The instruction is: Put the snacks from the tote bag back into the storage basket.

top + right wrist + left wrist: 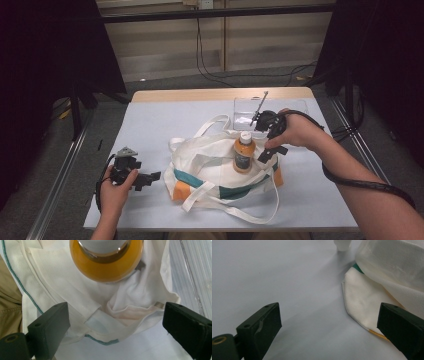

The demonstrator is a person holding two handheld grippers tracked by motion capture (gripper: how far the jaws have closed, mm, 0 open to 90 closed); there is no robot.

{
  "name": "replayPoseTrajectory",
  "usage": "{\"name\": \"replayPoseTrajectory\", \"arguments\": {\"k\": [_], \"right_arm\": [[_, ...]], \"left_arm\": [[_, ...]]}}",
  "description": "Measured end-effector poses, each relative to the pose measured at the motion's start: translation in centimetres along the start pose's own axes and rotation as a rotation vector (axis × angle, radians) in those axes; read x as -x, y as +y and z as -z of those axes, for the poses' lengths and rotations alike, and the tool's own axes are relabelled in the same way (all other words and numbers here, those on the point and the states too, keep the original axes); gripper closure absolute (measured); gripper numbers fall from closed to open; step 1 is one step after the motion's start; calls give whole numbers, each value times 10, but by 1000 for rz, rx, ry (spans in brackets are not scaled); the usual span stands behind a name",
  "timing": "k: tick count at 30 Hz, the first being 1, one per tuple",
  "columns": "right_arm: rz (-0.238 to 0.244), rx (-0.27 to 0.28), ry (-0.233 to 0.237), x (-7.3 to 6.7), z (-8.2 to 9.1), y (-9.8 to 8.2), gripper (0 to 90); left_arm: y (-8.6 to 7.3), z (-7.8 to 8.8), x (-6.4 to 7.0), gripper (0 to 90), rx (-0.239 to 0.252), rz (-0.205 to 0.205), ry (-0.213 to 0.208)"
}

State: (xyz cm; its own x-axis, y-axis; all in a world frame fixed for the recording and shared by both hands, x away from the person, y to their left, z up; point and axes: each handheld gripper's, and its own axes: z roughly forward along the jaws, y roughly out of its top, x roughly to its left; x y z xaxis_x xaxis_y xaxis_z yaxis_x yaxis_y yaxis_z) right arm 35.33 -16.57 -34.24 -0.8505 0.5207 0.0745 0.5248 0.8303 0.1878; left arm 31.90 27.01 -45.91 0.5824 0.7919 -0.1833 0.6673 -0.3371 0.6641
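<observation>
Orange bottle [244,154] w/ white cap stands upright on the cream tote bag [210,165], mid-table. We hold the right gripper [267,152] just at its 3 o'clock, jaws wide, nothing between them, so bottle looks already set down & let go. Left gripper [147,179] rests at the bag's 9 o'clock, jaws wide too, empty. Left to do, we reckon: getting bottle inside the bag.

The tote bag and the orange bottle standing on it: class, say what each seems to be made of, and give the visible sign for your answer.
Tote bag: probably woven cotton or canvas, matte off-white with teal and orange parts; it creases softly, and the right gripper view shows a fine weave and stitched teal edging.

Orange bottle: likely glossy plastic, though glass cannot be ruled out; its shoulder reflects light, and the cap is white.
</observation>
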Motion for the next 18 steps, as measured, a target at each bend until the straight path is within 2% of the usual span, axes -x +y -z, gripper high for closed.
{"name": "replayPoseTrajectory", "arguments": {"k": [16, 18], "right_arm": [[2, 0, -25, -3, -4, 18, 125], [-1, 2, -32, -3, -5, 21, 131]], "left_arm": [[0, 0, 0, 51, -9, 5, -4], [0, -1, 0, 51, 2, 13, -9]]}}
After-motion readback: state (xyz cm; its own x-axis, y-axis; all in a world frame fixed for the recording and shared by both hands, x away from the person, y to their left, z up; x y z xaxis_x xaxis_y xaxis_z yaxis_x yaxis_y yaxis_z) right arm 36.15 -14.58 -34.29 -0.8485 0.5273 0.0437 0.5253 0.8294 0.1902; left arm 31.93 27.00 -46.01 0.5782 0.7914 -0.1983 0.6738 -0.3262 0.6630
